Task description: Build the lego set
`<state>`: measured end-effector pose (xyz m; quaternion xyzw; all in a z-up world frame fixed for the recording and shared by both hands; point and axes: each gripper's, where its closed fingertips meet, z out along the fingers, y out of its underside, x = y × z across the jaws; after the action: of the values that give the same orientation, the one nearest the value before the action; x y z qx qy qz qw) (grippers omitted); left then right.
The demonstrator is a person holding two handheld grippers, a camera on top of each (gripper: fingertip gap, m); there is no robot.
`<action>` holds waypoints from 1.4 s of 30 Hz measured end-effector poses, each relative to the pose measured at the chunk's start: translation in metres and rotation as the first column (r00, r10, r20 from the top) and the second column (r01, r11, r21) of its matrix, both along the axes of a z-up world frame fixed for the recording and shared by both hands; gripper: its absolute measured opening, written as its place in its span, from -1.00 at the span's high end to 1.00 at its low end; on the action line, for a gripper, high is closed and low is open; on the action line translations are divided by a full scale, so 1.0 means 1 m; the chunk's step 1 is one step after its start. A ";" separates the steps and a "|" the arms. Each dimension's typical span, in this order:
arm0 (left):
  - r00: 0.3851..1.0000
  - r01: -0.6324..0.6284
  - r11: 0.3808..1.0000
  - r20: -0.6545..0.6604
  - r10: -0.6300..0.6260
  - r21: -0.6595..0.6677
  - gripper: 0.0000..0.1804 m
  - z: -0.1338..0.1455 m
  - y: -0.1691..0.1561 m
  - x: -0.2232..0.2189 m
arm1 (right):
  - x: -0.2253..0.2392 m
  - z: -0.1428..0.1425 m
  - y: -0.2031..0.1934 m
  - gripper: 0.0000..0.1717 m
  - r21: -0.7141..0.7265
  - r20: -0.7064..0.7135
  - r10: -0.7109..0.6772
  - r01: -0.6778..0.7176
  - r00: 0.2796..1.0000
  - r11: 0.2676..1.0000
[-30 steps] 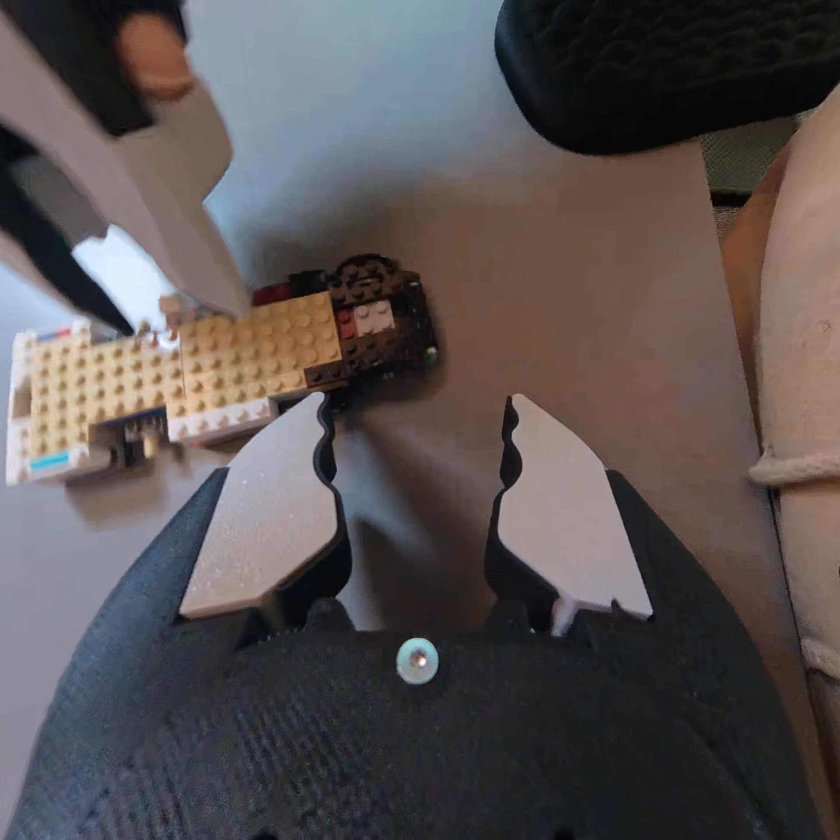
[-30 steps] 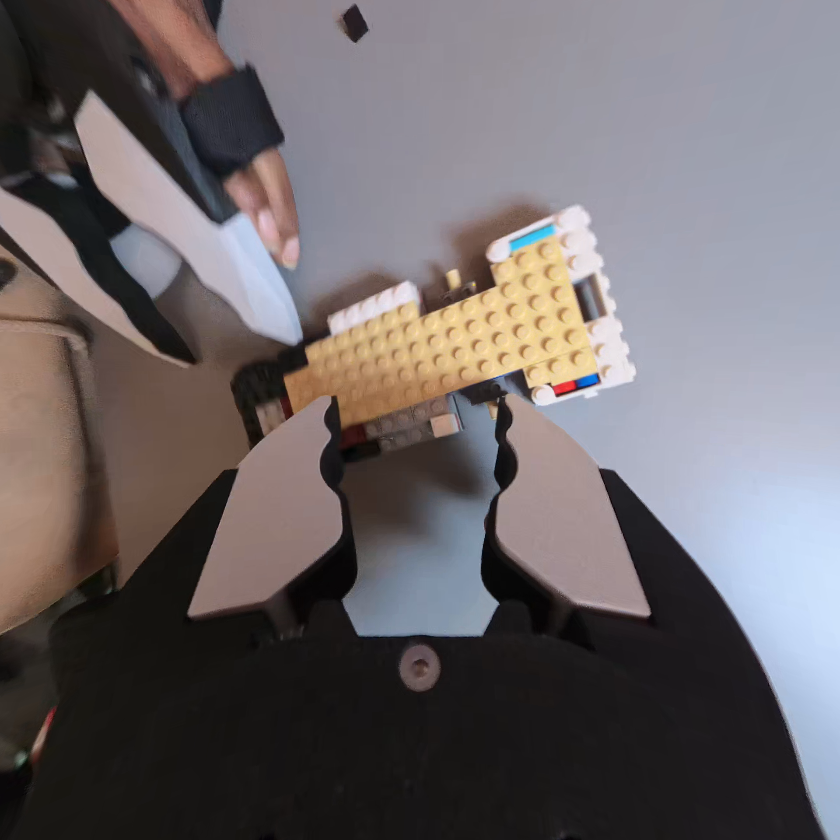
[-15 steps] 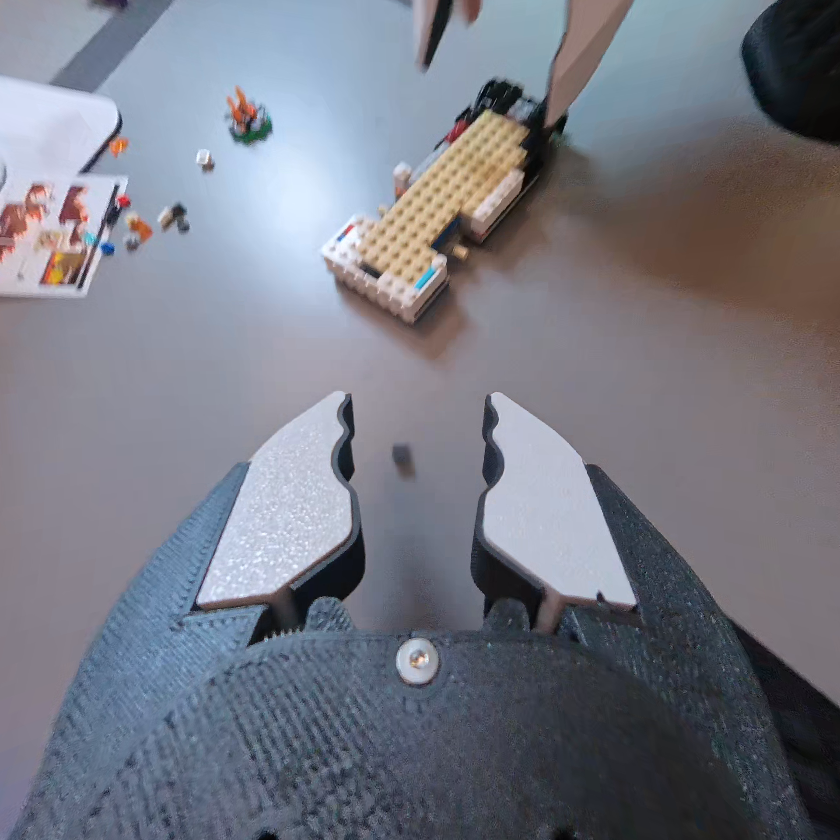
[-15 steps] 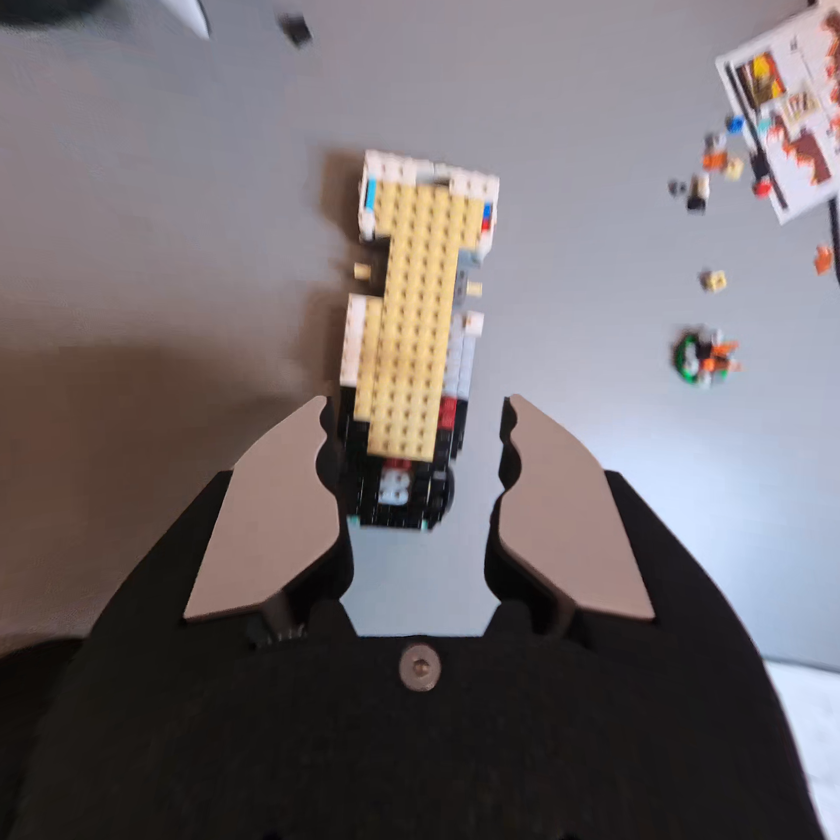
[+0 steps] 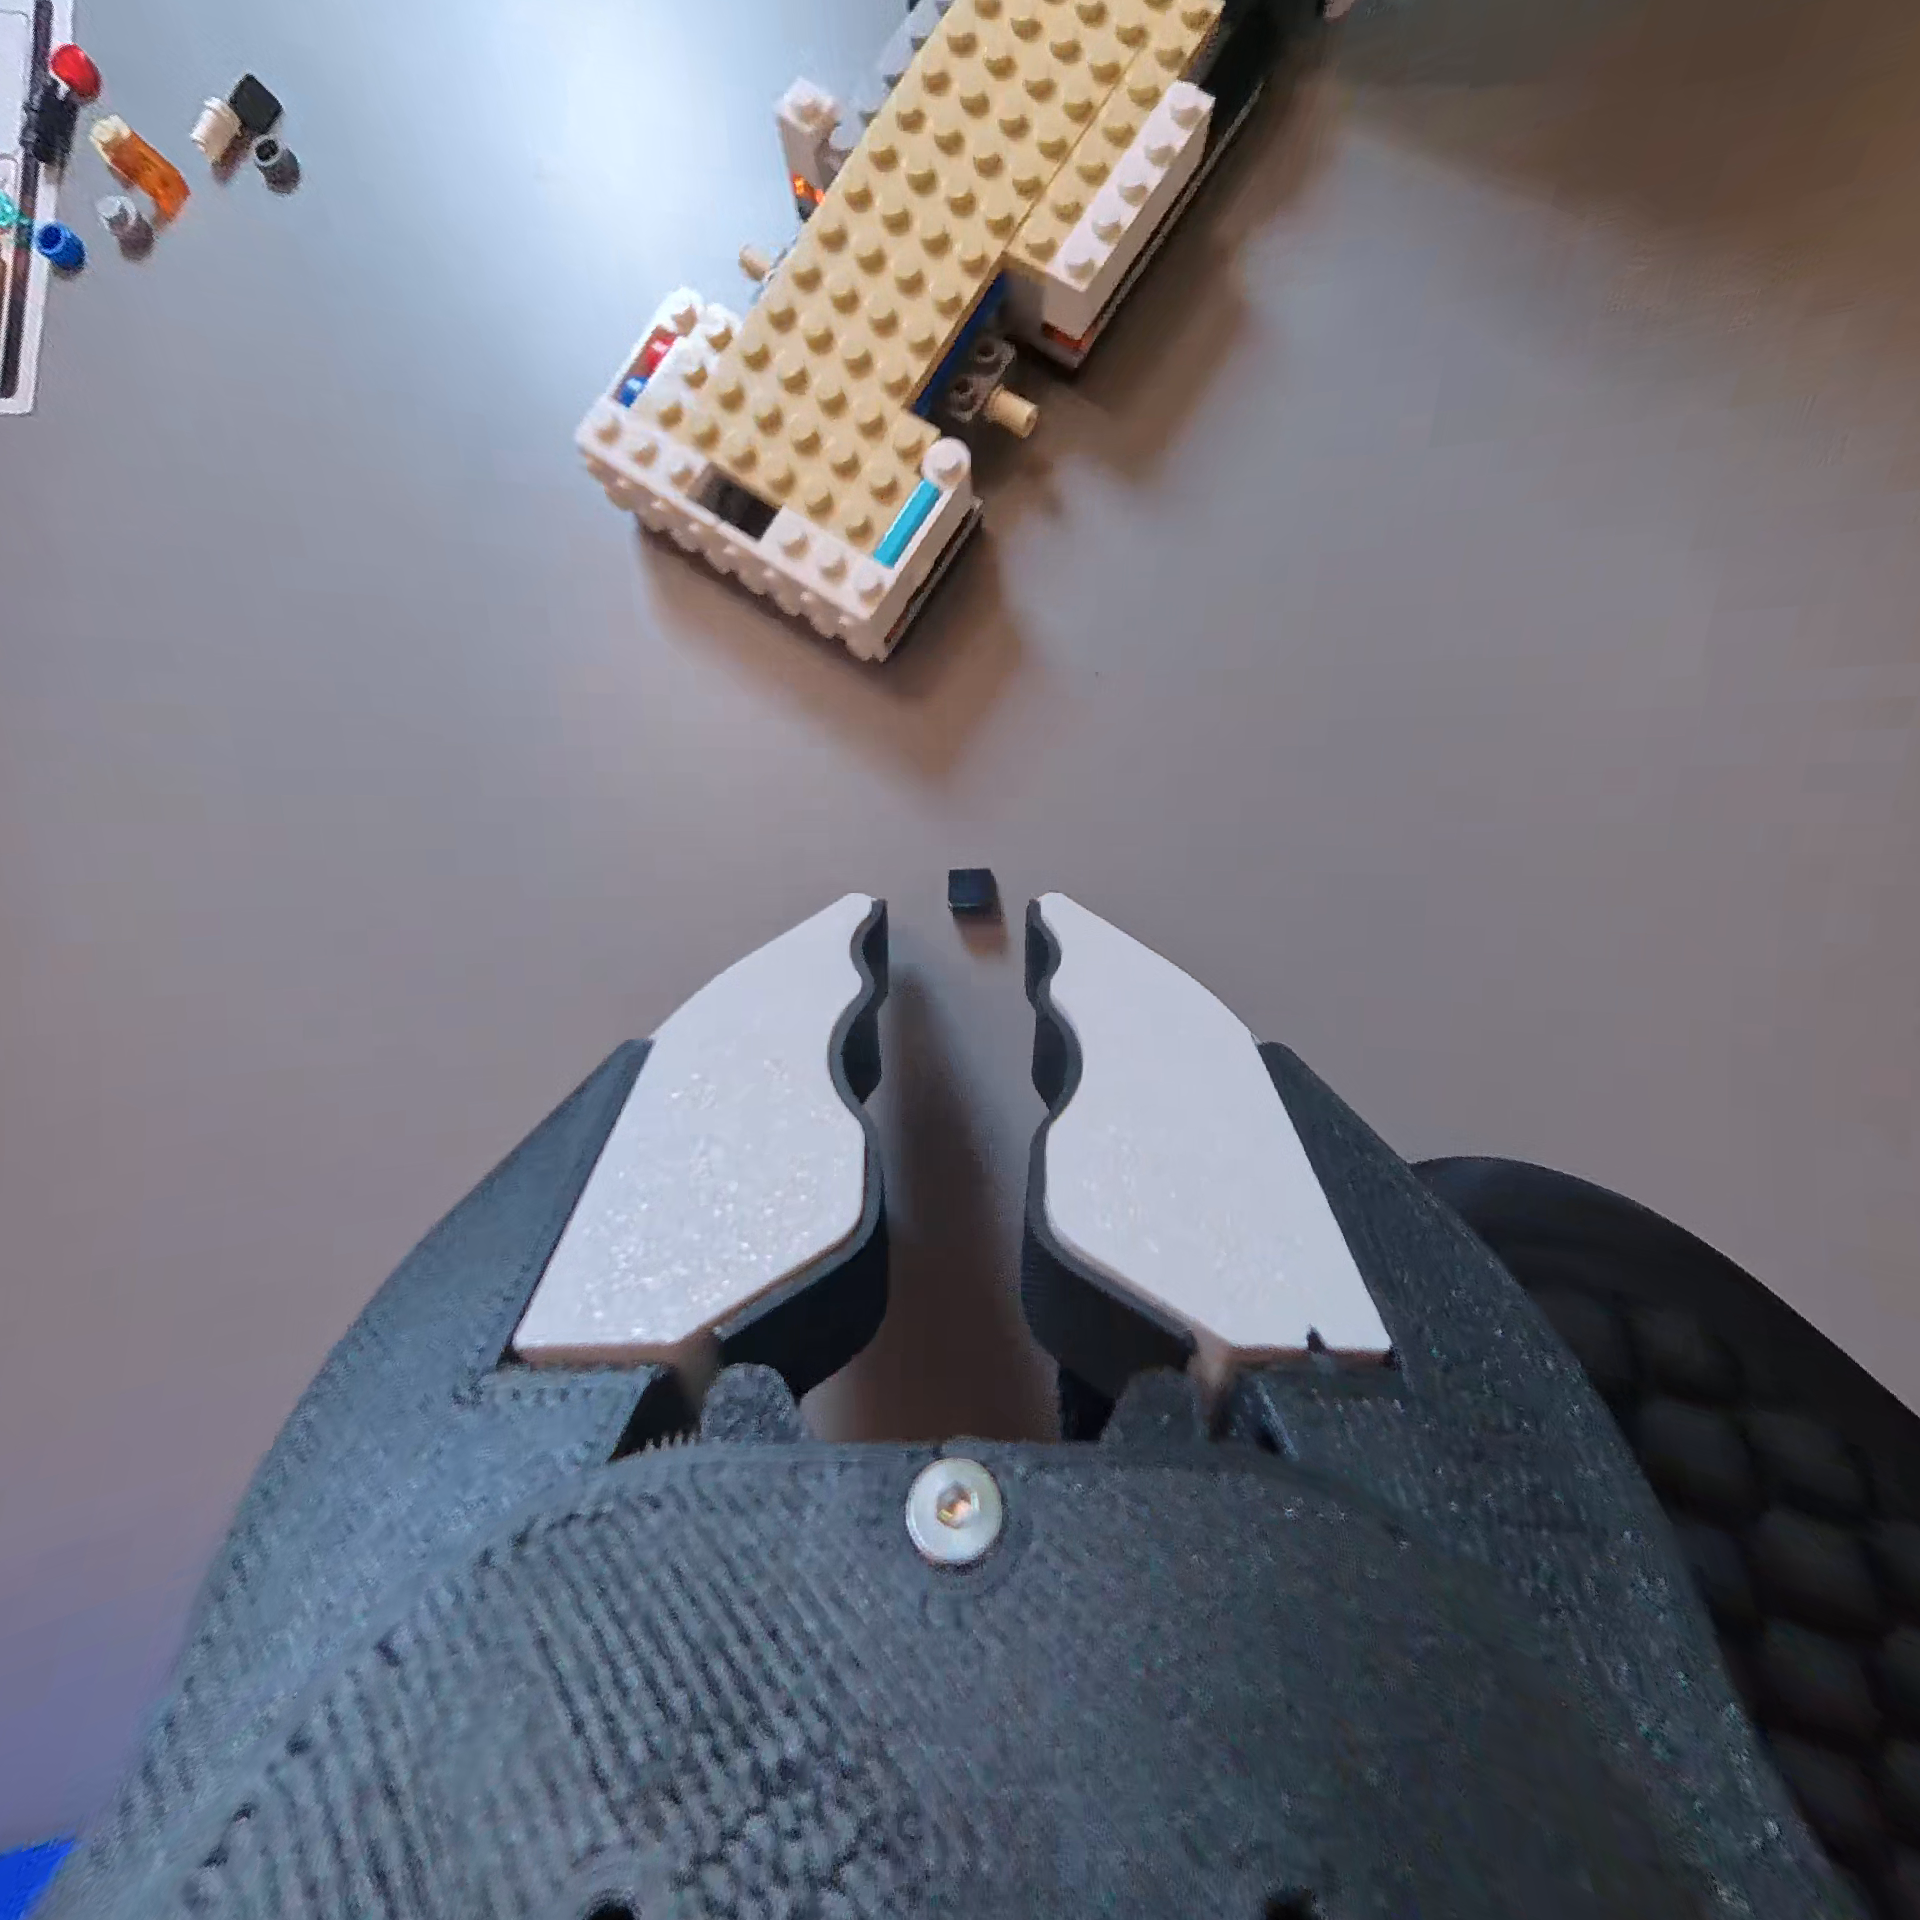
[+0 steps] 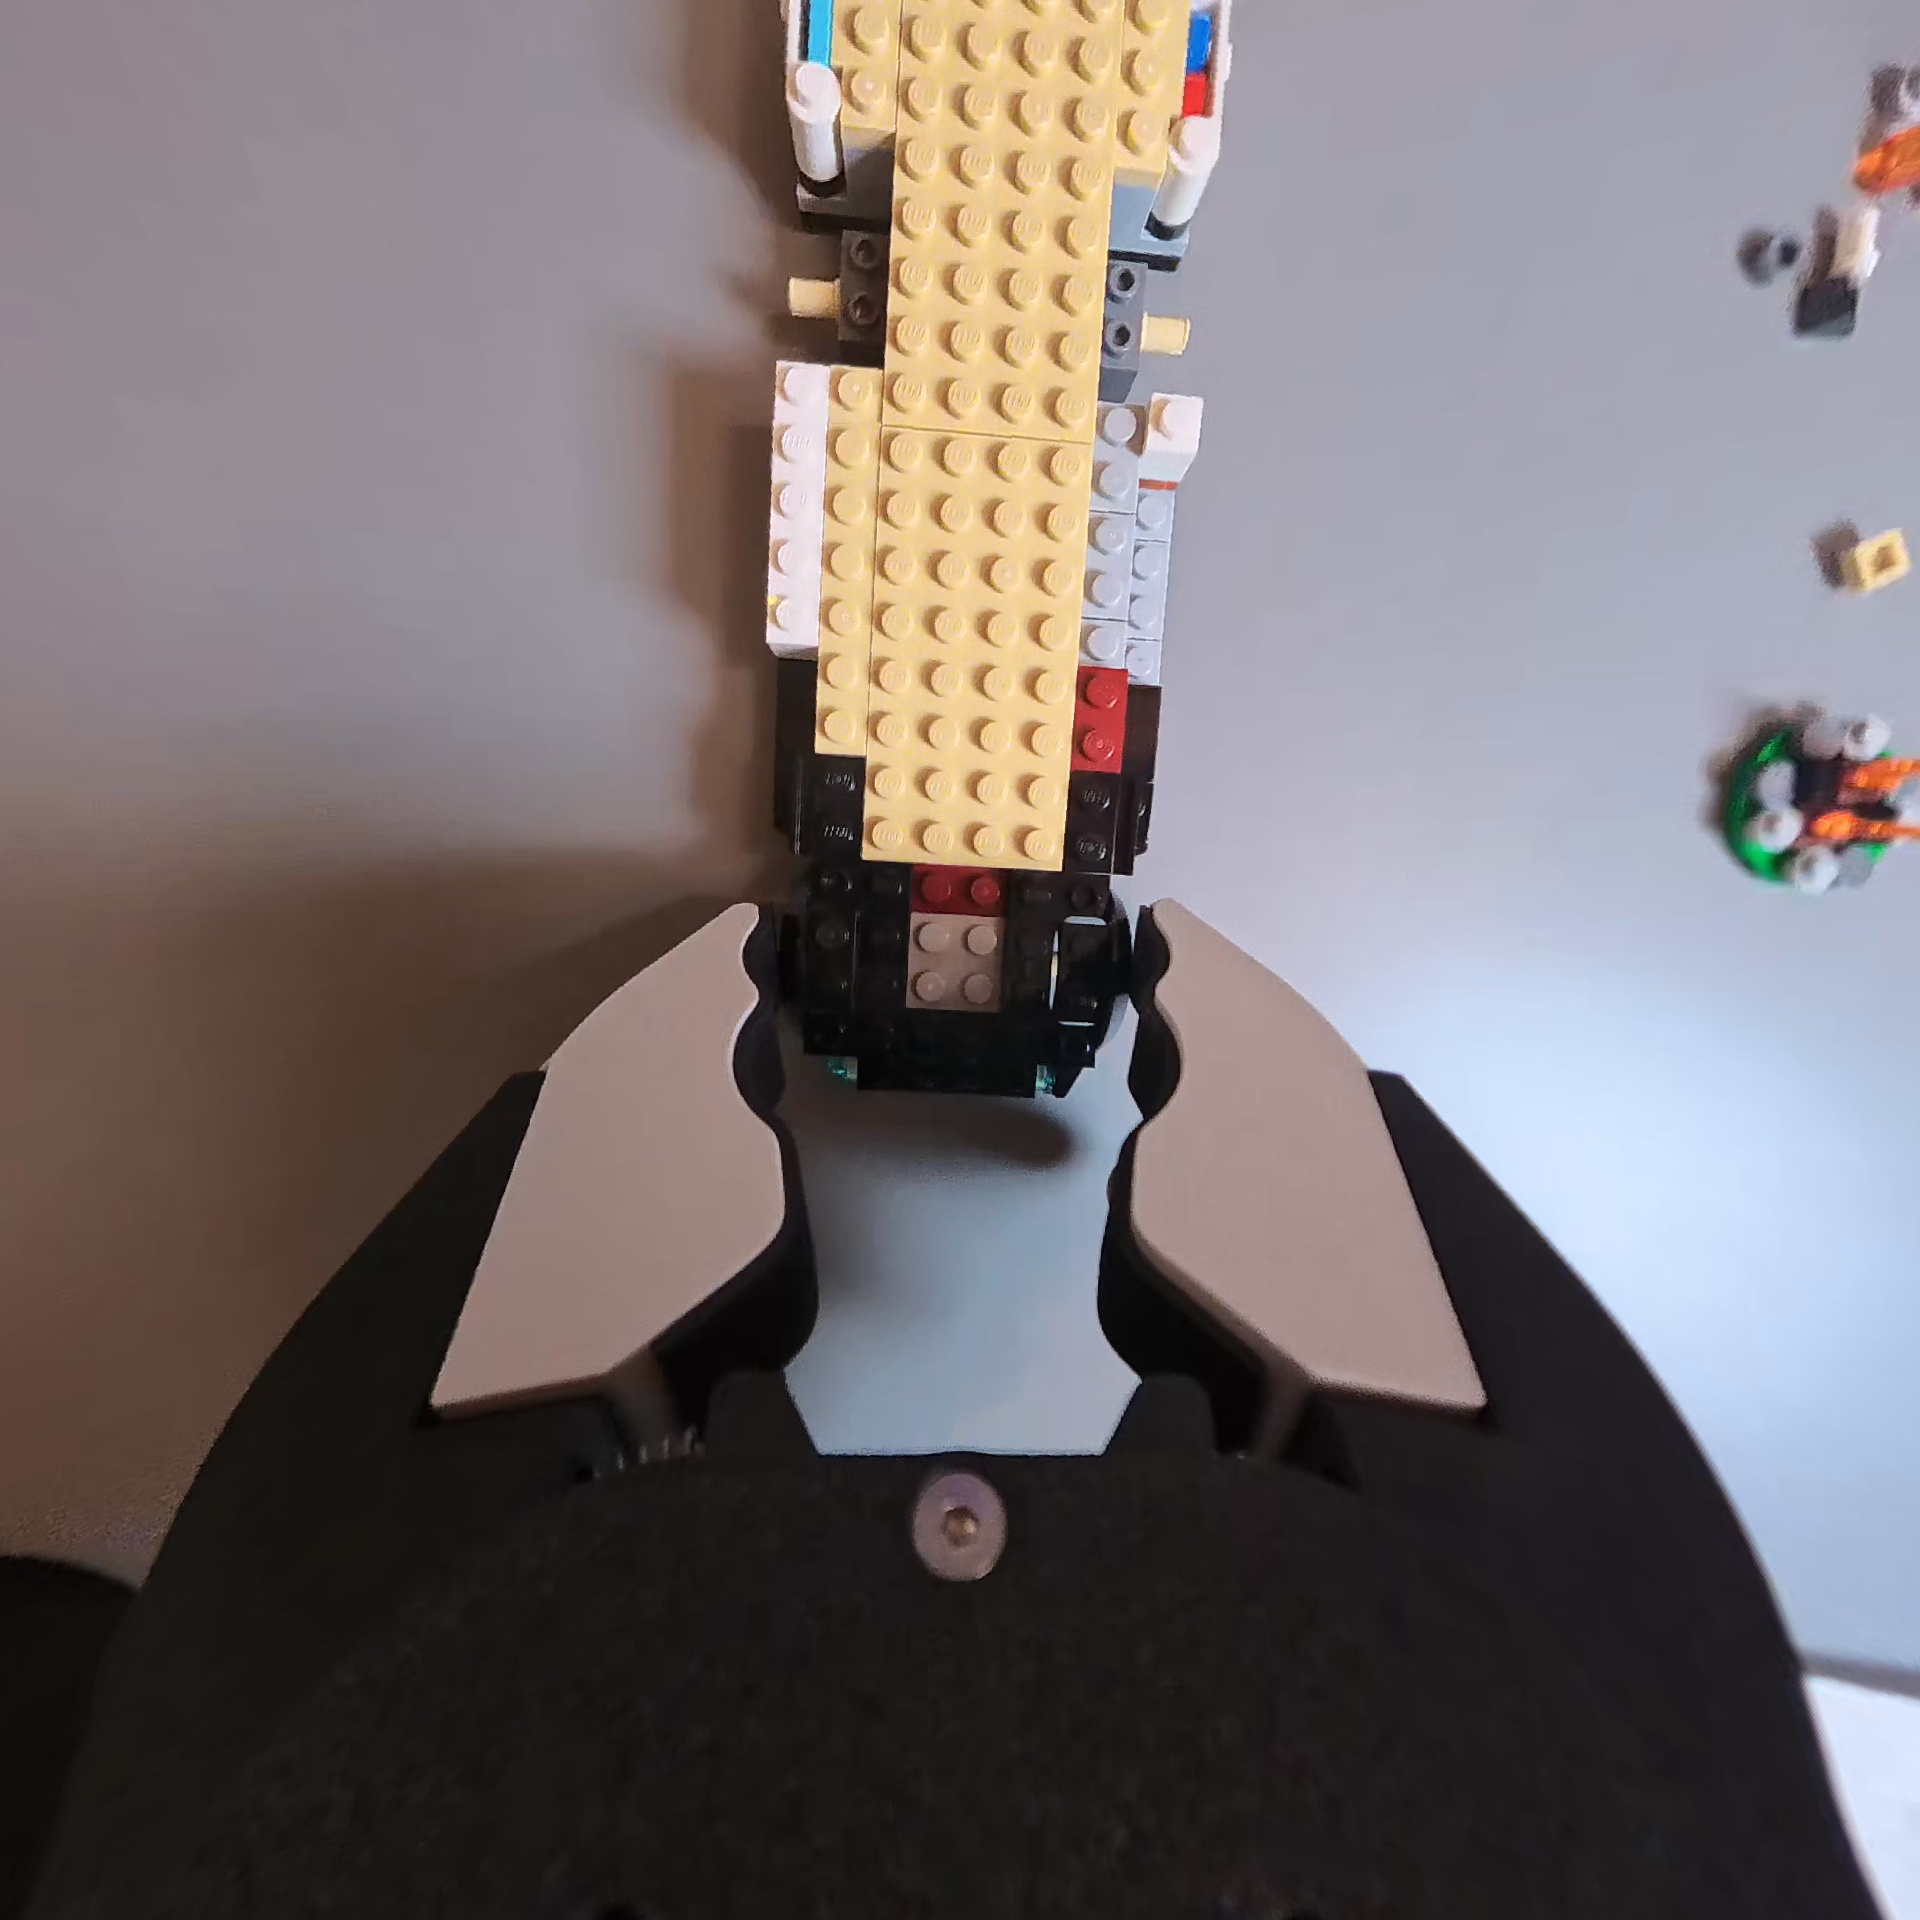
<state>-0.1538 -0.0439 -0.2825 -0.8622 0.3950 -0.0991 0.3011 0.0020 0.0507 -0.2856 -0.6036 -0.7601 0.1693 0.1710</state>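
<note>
A long brick model with a tan studded top, white sides and a black end lies on the grey table [image 5: 312, 727]. In the right wrist view the model [image 6: 977, 520] runs straight away from me. My right gripper [image 6: 956, 935] is closed around its black end, with both pads against the sides. In the left wrist view the model [image 5: 914, 312] lies farther off. My left gripper [image 5: 956, 914] is narrowed but open and empty, low over the table. A tiny black piece [image 5: 969, 891] lies on the table just ahead of its fingertips, untouched.
Several small loose pieces [image 5: 145, 166] lie at the far left beside a printed sheet [image 5: 16, 208]. In the right wrist view a round green and orange piece [image 6: 1808, 800], a small tan piece [image 6: 1870, 561] and other bits [image 6: 1829, 270] lie to the right. A black padded object [image 5: 1714, 1455] is at my right. The tips of one gripper are about 20 centimetres away from the tips of the other.
My left gripper left the model, moved down to the tiny black piece and narrowed its jaws. My right gripper swung in line with the model and closed in on its black end.
</note>
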 end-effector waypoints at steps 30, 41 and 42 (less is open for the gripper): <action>0.836 0.546 0.832 -0.006 -0.549 0.099 0.82 -0.002 0.019 0.191 | 0.067 0.017 -0.058 0.40 -0.072 -0.253 -0.006 -0.013 0.967 0.997; 0.898 0.432 0.887 0.018 -0.440 0.163 0.61 0.025 0.033 0.145 | 0.045 0.016 -0.072 0.71 -0.063 -0.283 0.123 -0.146 0.951 0.987; 0.905 0.416 0.892 0.009 -0.424 0.174 0.61 0.027 0.036 0.137 | 0.040 0.015 -0.075 0.72 -0.054 -0.279 0.148 -0.170 0.949 0.984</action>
<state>-0.0166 -0.0078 -0.2554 -0.7254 0.5718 -0.1484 0.3534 0.0417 -0.0246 -0.2704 -0.5173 -0.7681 0.2937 0.2369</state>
